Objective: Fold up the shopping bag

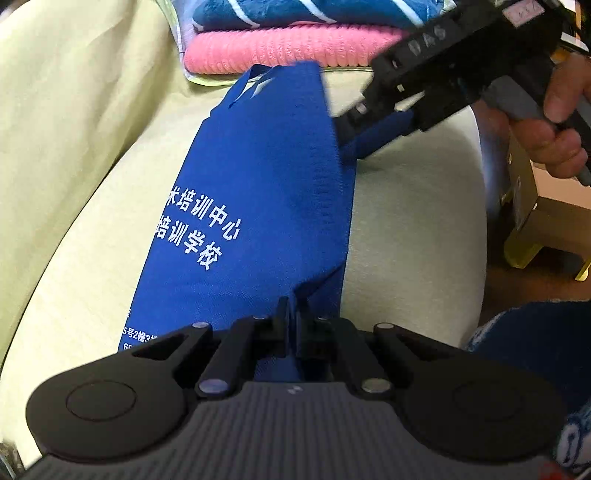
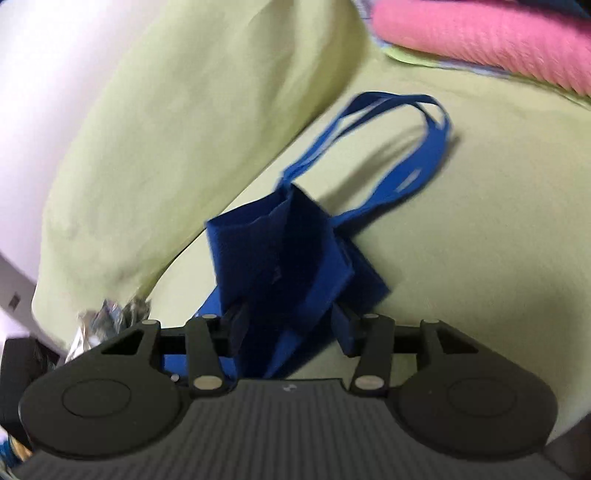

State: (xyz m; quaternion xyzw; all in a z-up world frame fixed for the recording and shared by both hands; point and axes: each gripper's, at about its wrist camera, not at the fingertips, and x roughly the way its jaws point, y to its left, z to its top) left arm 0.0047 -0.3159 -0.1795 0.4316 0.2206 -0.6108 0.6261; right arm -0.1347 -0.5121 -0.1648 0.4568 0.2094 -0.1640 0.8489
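Note:
A blue shopping bag (image 1: 258,192) with white printed characters lies lengthwise, folded narrow, on a pale green sofa seat (image 1: 406,221). My left gripper (image 1: 293,317) is shut on the bag's near edge, pinching a ridge of fabric. At the bag's far right side is my right gripper (image 1: 347,125), held by a hand (image 1: 554,122). In the right wrist view the right gripper (image 2: 290,328) stands open, with the bag's bunched end (image 2: 288,251) between its spread fingers and not visibly pressed. The bag's handles (image 2: 424,147) loop out beyond on the cushion.
A pink towel (image 1: 280,48) under a blue striped towel (image 1: 295,11) lies at the seat's far end. The green backrest (image 1: 74,110) rises on the left. A low wooden stool (image 1: 546,214) stands off the sofa's right edge. Something crinkled and shiny (image 2: 99,325) lies at the left.

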